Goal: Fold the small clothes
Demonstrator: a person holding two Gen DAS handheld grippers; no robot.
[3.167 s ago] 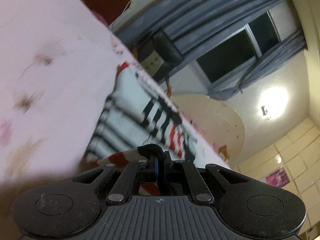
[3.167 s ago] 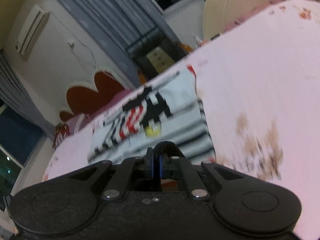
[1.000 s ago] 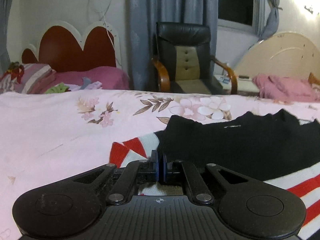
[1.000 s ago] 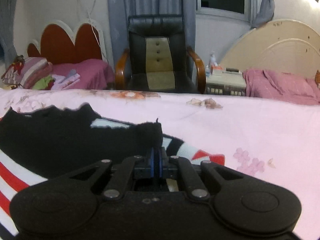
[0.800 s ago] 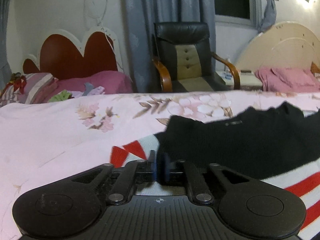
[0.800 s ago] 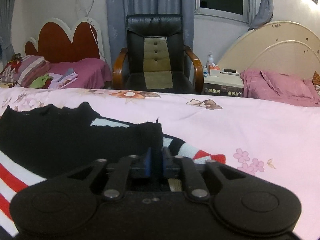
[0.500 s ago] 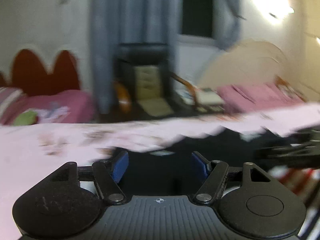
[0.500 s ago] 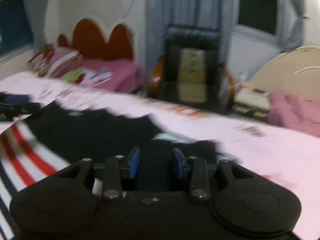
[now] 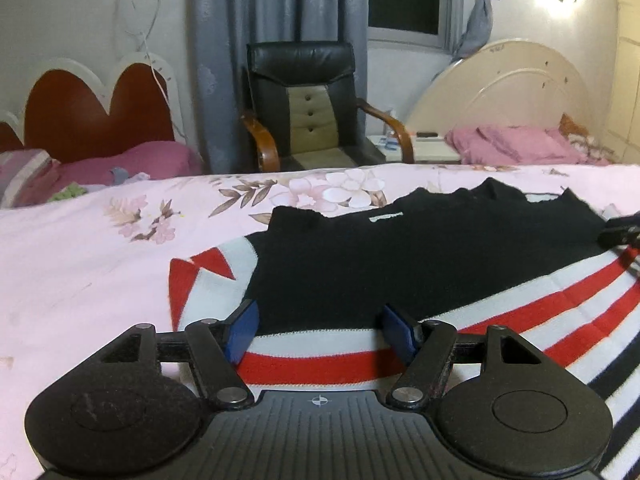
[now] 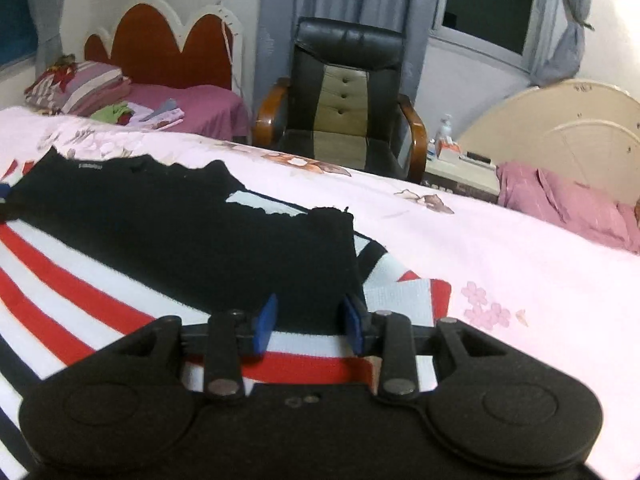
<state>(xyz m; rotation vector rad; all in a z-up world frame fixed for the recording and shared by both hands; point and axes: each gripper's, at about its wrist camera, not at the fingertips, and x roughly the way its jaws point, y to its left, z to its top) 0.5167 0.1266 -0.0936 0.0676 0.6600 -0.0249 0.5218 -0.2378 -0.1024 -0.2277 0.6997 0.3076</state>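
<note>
Left wrist view is showing the left gripper (image 9: 320,330) standing wide and empty, the right gripper (image 10: 308,322) narrower and empty, jaws just opened, sweater (image 9: 420,256) lying crosswise directly ahead across mid-frame on the bed (image 9: 80,272).

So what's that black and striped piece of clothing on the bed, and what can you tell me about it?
The sweater looks like a small knitted one: a black upper part with a little white label near its far edge, and red, white and dark stripes below. It lies spread flat on the pink flowered bedsheet, with a striped red and white part poking out from under the black at each side. The left gripper and right gripper sit just above its near edge, jaws open, not pinching it.
</note>
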